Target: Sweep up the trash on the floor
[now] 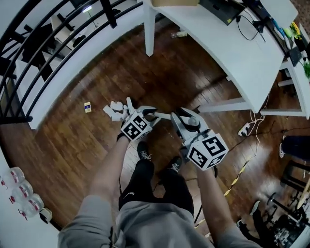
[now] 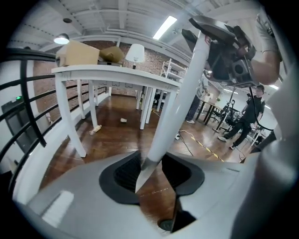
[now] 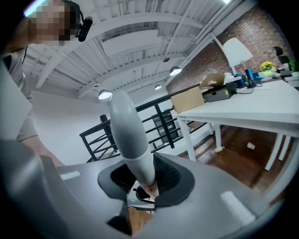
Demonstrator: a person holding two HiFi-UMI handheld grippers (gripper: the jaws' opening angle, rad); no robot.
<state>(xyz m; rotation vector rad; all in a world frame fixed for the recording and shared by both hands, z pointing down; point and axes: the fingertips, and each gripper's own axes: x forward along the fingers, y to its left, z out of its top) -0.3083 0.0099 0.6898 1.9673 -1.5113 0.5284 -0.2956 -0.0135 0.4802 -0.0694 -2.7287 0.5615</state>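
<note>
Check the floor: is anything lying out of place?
Yes. White paper scraps lie scattered on the wood floor, a small yellow box sits just left of them, and a bottle lies on its side under the white table. All look like loose trash.

You're standing on a dark plank floor (image 1: 184, 82), with a long white table (image 1: 242, 53) running off at one o'clock and a black railing (image 1: 109, 13) above a white ledge (image 1: 72, 75) at ten o'clock. Beyond the table you have a red brick wall (image 3: 261, 28). Overhead, a white beamed ceiling (image 2: 117, 18) carries a lit strip light (image 2: 164, 27) and round lamps (image 3: 104, 94).
</note>
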